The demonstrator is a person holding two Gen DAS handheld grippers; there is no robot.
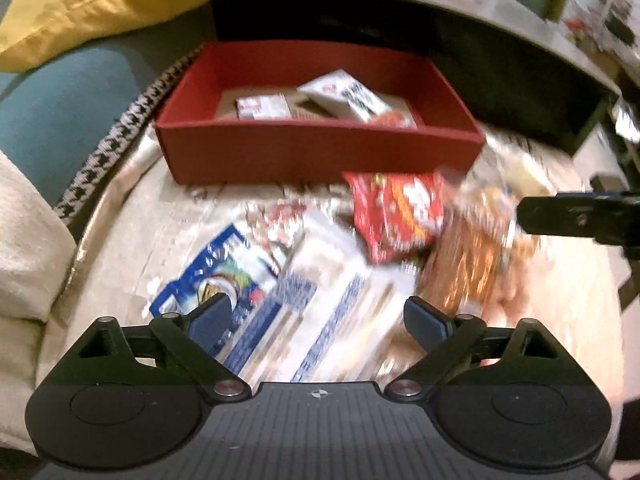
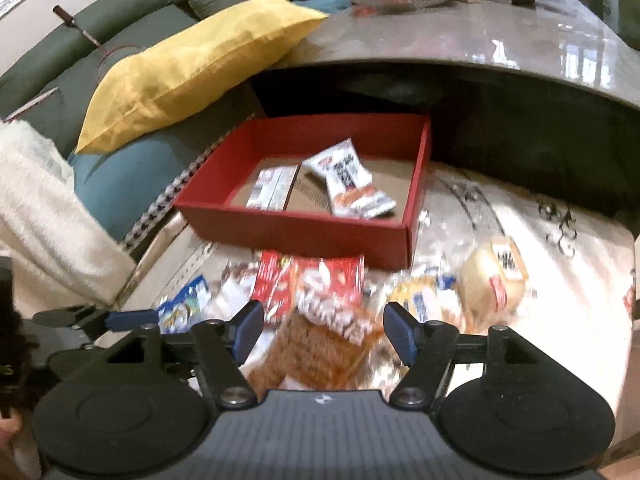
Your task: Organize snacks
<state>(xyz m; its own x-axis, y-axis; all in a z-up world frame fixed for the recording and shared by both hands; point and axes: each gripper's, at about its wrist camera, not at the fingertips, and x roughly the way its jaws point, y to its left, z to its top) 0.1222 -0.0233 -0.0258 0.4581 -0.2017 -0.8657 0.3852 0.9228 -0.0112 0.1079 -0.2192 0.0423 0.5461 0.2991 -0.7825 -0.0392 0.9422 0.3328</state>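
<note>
A red box (image 2: 304, 232) stood open-topped, holding two white packets (image 2: 350, 178) — one lying flat, one tilted. In front of it, loose snacks lay jumbled: a red bag (image 1: 398, 212), an orange-brown pack (image 2: 328, 348), a blue-and-white packet (image 1: 224, 280) — all blurred.

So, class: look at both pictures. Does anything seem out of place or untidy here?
Yes. Only two packets sit in the red box: a white packet lies tilted and a small carton beside it. Most snacks lie in a jumbled heap in front of the box, such as the red bag and the blue packet.
</note>
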